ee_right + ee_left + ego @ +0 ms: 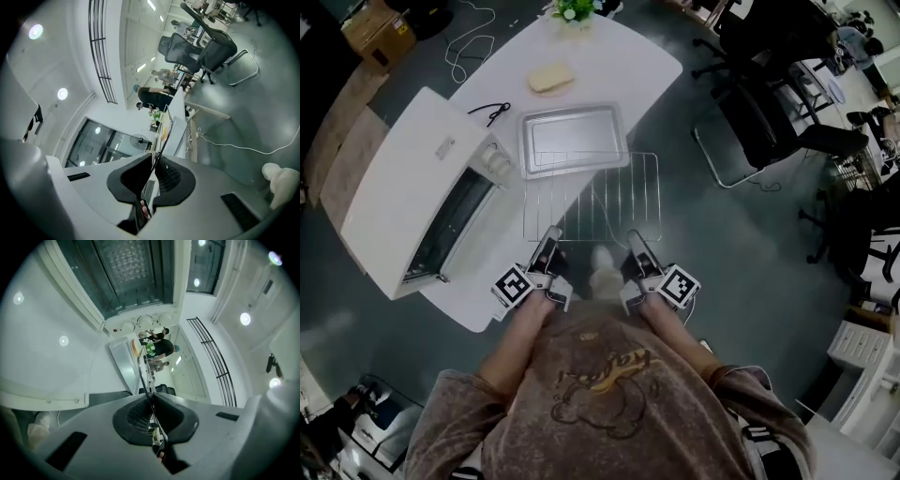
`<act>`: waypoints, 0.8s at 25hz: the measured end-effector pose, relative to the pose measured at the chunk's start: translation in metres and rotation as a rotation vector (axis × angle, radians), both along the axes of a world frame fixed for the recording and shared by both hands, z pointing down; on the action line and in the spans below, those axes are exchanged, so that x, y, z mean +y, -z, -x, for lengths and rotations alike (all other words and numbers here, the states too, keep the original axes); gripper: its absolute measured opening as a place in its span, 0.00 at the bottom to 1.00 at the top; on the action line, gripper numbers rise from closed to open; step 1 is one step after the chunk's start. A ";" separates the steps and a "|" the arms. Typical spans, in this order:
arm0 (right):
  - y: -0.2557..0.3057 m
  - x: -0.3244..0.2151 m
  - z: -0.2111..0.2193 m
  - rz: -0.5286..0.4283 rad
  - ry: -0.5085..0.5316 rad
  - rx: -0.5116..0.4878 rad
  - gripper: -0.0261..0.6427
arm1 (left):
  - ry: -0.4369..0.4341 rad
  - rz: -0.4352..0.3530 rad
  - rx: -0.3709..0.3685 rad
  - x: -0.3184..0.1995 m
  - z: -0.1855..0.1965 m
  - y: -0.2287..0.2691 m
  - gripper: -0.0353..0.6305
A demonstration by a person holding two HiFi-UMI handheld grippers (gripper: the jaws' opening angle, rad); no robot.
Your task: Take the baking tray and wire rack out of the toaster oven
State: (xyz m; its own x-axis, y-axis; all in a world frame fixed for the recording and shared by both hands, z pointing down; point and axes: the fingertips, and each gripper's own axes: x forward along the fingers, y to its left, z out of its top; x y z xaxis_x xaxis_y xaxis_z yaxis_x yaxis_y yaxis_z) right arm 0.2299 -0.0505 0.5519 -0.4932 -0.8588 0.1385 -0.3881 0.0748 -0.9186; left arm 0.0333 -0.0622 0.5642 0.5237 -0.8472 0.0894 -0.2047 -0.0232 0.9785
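The wire rack (pixel 595 197) hangs level in front of me, its far part over the white table (pixel 609 66) and its near part over the floor. My left gripper (pixel 548 234) is shut on the rack's near edge at the left. My right gripper (pixel 636 236) is shut on that edge at the right. In the left gripper view the rack (pixel 146 380) runs edge-on out of the closed left gripper (pixel 151 397). The right gripper view shows the rack (pixel 164 133) the same way in the right gripper (pixel 154 161). The baking tray (pixel 574 139) lies on the table beyond the rack. The white toaster oven (pixel 412 192) stands at the left, door open.
A piece of bread (pixel 550 78), a black cable-like item (pixel 490 112) and a small plant (pixel 573 9) lie farther back on the table. Black office chairs (pixel 769 112) stand on the floor to the right. A cardboard box (pixel 380 28) sits at the far left.
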 end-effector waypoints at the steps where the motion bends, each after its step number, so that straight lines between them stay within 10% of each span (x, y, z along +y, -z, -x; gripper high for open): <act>1: -0.007 -0.003 -0.005 0.034 -0.022 0.009 0.07 | -0.006 0.006 -0.007 -0.009 -0.002 -0.002 0.06; 6: -0.036 -0.031 -0.012 0.162 -0.086 0.004 0.07 | -0.009 0.007 -0.049 -0.053 -0.003 -0.014 0.06; 20: -0.064 -0.153 0.004 0.113 -0.022 -0.057 0.06 | 0.049 0.069 -0.079 -0.158 0.003 -0.064 0.06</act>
